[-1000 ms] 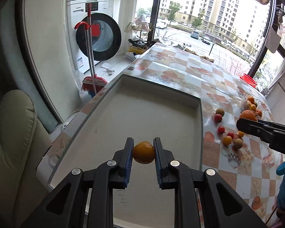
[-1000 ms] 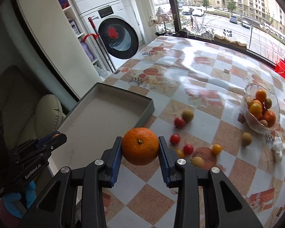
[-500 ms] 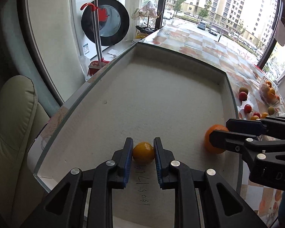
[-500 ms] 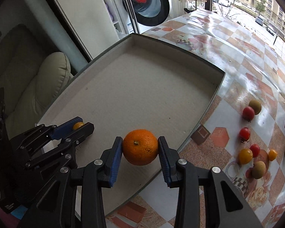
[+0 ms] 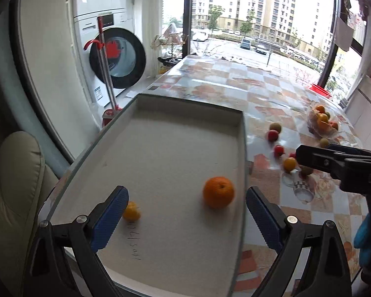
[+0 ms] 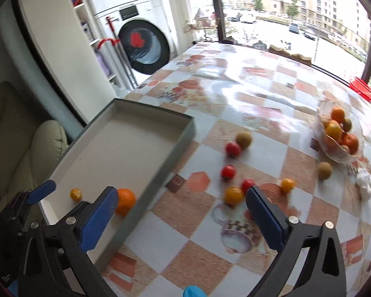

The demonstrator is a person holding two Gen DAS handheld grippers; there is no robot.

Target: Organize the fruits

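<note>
Drop-off step: both sets of tongs, left gripper point(image 5: 186, 208) and right gripper point(image 6: 181, 206), opening wide and empty, big round orange point(image 5: 218, 192) and small yellow fruit point(image 5: 131, 210) lying in the shallow grey cardboard tray point(image 5: 190, 104); next, probably reaching for loose red and yellow fruits point(image 6: 228, 172) on the checked tablecloth.

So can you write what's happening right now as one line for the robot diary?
left gripper: opening, empty | right gripper: opening, empty | orange and small yellow fruit: in tray | other fruit: on table

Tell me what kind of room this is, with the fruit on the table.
Most likely a laundry or utility corner of a high-rise flat. A white front-loading washing machine stands by a red-handled broom, a checked fruit-print tablecloth covers the table, and big windows show tall apartment blocks and parked cars.
</note>
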